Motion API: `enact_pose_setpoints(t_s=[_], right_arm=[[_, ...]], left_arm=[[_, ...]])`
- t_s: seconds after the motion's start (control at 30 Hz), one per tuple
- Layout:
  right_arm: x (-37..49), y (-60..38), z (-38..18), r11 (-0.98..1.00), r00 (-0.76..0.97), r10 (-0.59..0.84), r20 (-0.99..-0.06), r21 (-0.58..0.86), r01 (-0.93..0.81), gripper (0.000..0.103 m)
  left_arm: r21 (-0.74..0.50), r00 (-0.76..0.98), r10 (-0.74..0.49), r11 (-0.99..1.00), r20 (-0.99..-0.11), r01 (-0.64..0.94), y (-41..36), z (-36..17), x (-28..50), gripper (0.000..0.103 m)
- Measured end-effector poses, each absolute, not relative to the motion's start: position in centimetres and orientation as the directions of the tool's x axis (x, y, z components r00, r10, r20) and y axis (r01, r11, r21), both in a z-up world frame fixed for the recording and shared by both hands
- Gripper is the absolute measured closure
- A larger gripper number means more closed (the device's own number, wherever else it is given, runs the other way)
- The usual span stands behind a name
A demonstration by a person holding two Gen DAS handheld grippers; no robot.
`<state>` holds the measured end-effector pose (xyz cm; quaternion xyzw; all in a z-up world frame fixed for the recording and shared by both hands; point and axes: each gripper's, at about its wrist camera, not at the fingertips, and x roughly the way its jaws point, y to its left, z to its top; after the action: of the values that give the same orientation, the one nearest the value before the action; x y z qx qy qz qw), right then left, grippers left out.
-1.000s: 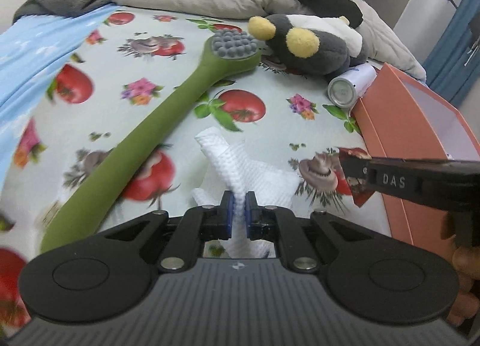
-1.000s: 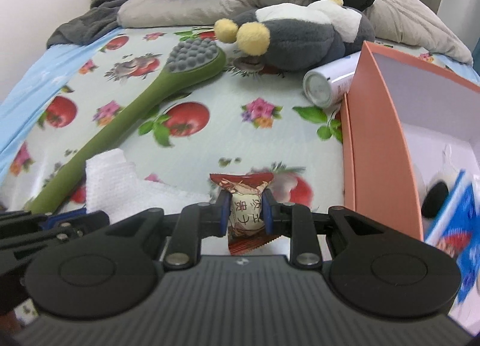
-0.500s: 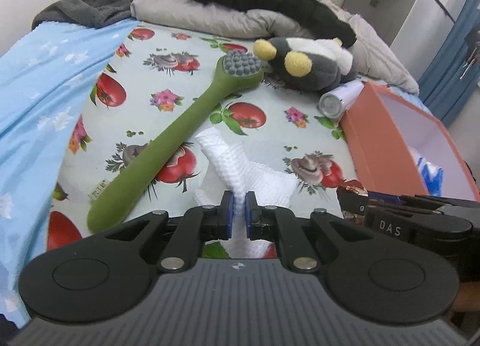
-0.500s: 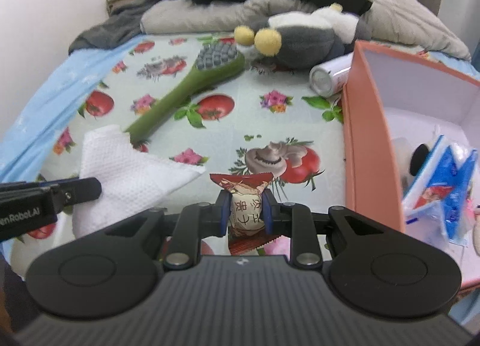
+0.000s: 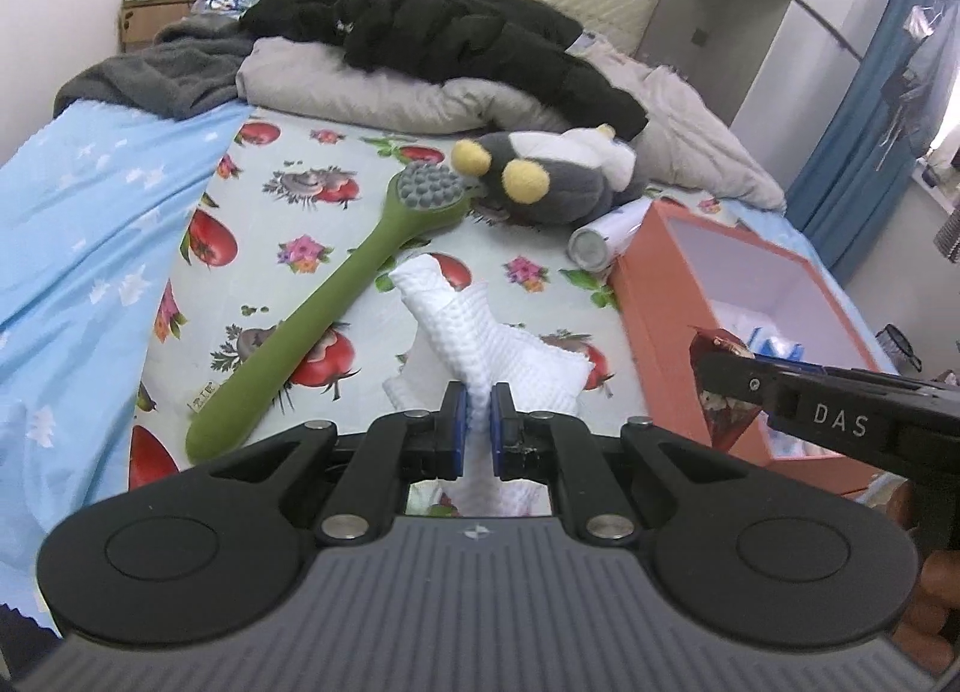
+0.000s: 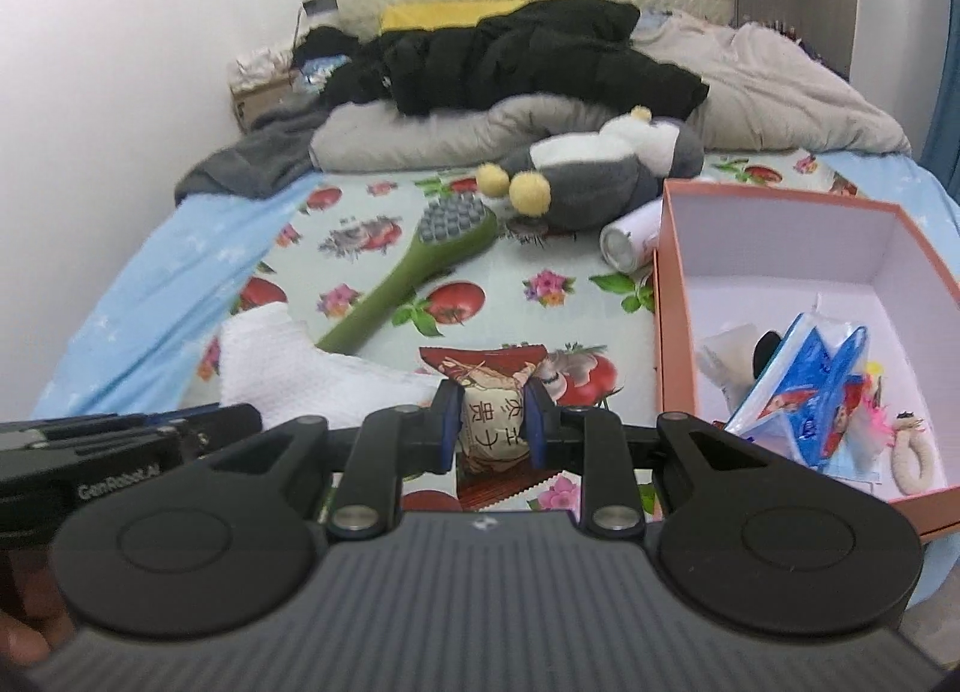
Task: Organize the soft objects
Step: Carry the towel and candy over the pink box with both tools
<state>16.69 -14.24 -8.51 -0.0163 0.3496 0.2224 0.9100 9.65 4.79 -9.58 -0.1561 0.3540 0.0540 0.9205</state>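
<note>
The left gripper (image 5: pixel 477 431) is clamping a white waffle-textured cloth (image 5: pixel 498 347) by a bunched fold, so the remainder is hanging free above the fruit-printed bedsheet (image 5: pixel 288 212) rather than dragging on it. The right gripper (image 6: pixel 489 428) is pinching a small red-and-cream printed snack packet (image 6: pixel 489 410) across its narrow middle; the crimped ends are projecting above and below the pads, which is keeping the soft pouch from slipping. Both items are being held clear of the bed, near its front edge, just left of the open salmon-coloured cardboard box (image 6: pixel 660 296). The box is sitting at the bed's right edge and is already containing a blue tissue pack (image 6: pixel 804 374) and small plush pieces, which suggests it is serving as the collection point. Judged from this, both loads are being carried toward it. A long green silicone brush (image 5: pixel 336 308), a grey-and-white plush toy (image 5: pixel 552 176) and a white cylindrical bottle (image 5: pixel 606 236) are lying on the sheet toward the far edge, the bottle touching the box's far left corner.
</note>
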Motion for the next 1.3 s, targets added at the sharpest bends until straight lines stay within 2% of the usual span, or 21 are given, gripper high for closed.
enact_pose_setpoints(t_s=[0.5,0.8,1.3], right_arm=[[12.7,-18.1,-4.6,0.901,0.707,0.409,-0.576,0.133,-0.413,0.076],[12.3,-20.6,-3.7,0.920,0.742,0.378,-0.554,0.131,-0.370,0.076],[11.5,-27.9,-3.1,0.970,0.799,0.242,-0.550,0.127,-0.206,0.076]], left_arm=[[-0.257,0.776,-0.045,0.954,-0.629,-0.153,1.3,-5.7,6.0,0.093],[-0.257,0.786,-0.092,0.962,-0.612,-0.088,-1.1,-4.6,6.9,0.093],[-0.275,0.756,-0.266,0.954,-0.598,0.118,-8.5,-4.0,10.4,0.093]])
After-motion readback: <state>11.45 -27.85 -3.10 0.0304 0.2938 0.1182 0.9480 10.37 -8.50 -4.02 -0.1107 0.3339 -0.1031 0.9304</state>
